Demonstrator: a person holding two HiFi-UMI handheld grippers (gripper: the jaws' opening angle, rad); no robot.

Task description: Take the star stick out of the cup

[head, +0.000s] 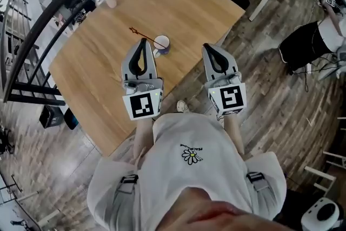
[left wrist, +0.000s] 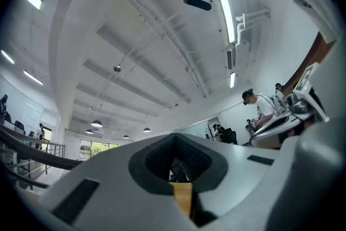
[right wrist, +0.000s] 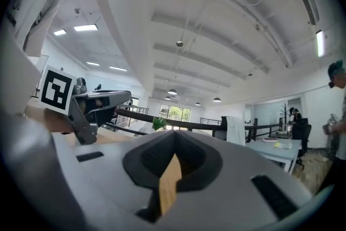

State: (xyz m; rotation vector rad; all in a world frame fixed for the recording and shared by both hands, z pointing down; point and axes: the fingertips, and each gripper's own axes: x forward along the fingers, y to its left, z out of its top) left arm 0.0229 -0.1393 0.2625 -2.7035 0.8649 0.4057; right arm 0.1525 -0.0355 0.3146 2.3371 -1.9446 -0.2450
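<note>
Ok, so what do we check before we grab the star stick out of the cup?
1. Stick in the cup: ok, it leans out to the left.
2. Cup upright on the table: ok.
3. Left gripper close to the stick: ok, its tip is right beside the cup.
4. Left gripper open for the grab: not ok, the jaws are together with nothing between them.
5. Right gripper out of the way: ok, it is shut, empty and off to the cup's right.
6. Left gripper touching the stick: cannot tell.
</note>
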